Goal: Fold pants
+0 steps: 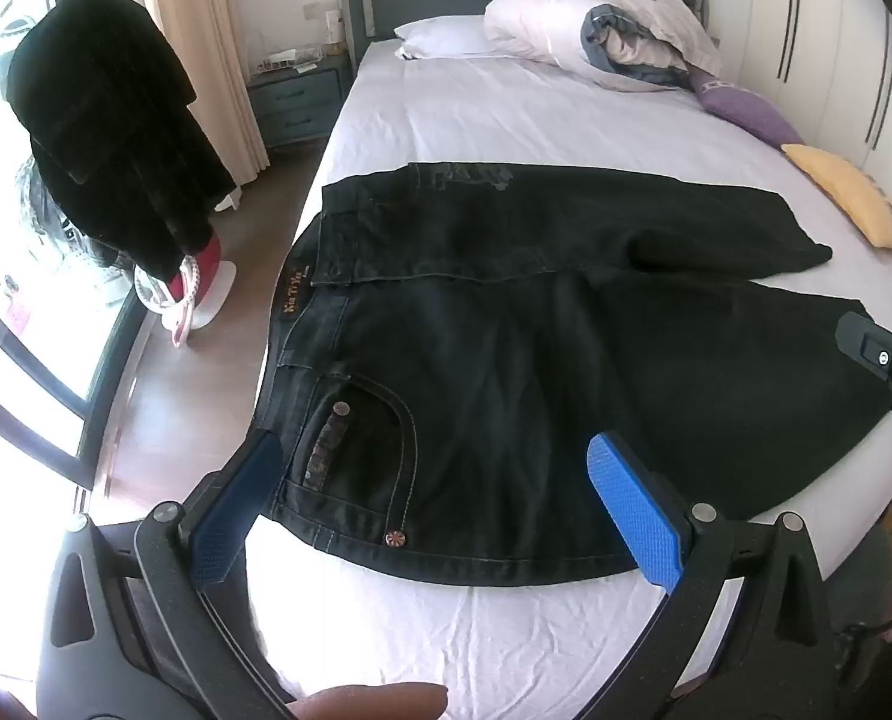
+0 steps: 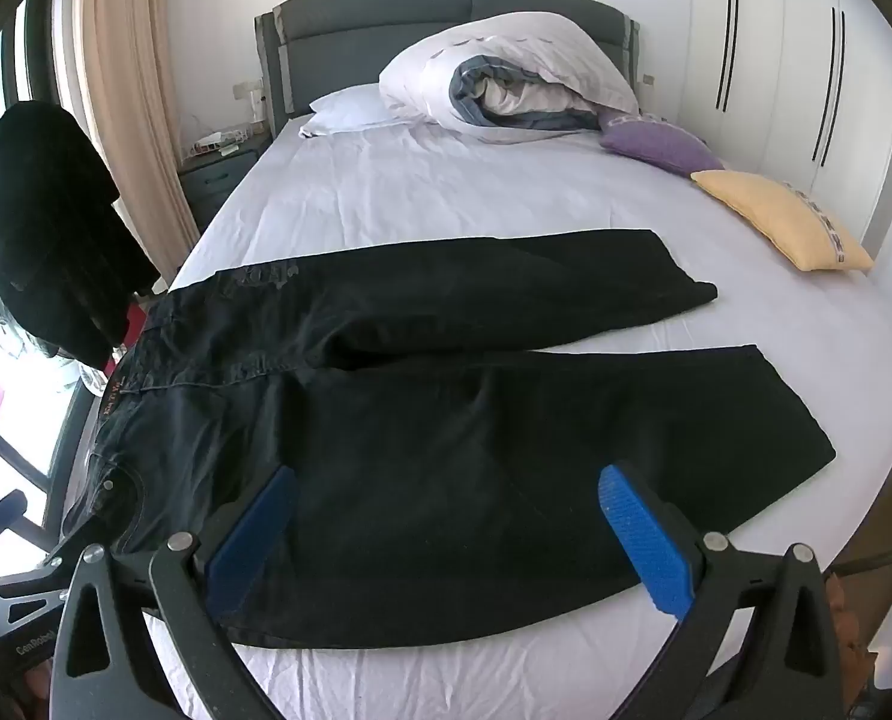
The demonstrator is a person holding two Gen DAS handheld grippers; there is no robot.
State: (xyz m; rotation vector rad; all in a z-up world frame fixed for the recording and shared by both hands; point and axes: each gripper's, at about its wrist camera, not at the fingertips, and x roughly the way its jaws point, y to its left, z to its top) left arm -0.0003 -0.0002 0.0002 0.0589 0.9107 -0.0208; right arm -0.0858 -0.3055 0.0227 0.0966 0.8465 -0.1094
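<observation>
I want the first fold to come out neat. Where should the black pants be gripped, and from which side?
Grip the black pants along the near leg's outer edge, one hand-held gripper by the waistband pocket, the other toward the cuff. Come from the near side of the bed: that edge lies flat and straight, and both grippers are open there, so it can likely be lifted over the far leg.

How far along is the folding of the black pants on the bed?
Done: the black pants lie spread on the bed, legs apart, the waistband at the left edge. In hand: nothing; the left gripper and the right gripper hover open over the near leg. Left: every fold, starting with laying one leg over the other.
</observation>
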